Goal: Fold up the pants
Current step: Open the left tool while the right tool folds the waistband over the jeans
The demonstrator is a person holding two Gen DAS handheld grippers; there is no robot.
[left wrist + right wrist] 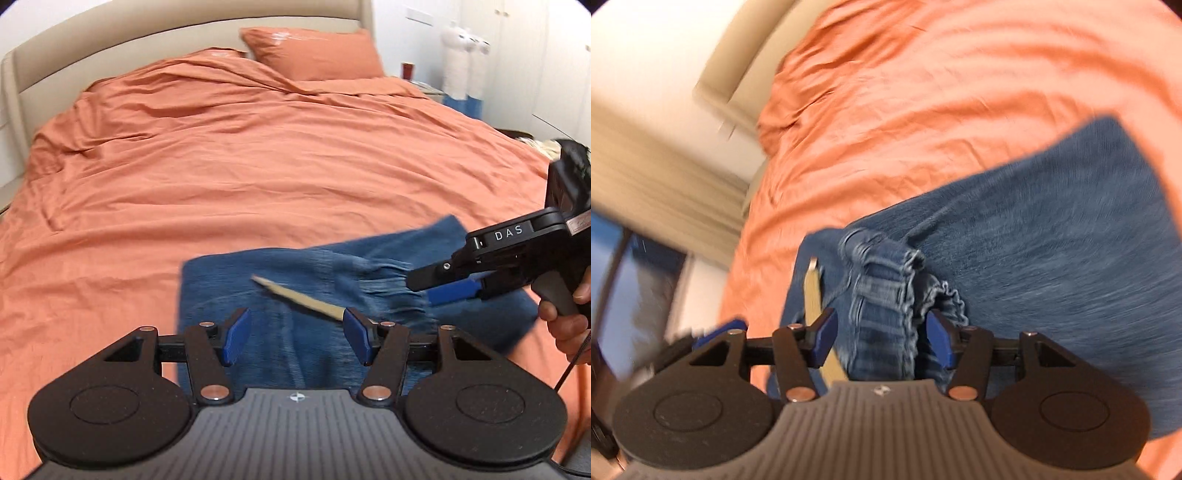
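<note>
Folded blue jeans (236, 280) lie on the orange bed cover (229, 177) near its front edge. A tan paper tag (299, 299) rests on top of them. My left gripper (295, 317) hovers just above the jeans, open, with nothing between its blue pads. The right gripper (428, 286) comes in from the right, held by a hand (565, 325). In the right wrist view, my right gripper (881, 319) straddles the gathered elastic waistband (882, 295). Its pads stand apart on either side without pressing the cloth. The tag (812, 291) lies just left of that bunch.
An orange pillow (314, 55) leans on the beige headboard (184, 26) at the far end. A bedside table with a red cup (408, 70) and white bottles (461, 62) stands at the back right. The rumpled cover stretches wide to the left and beyond the jeans.
</note>
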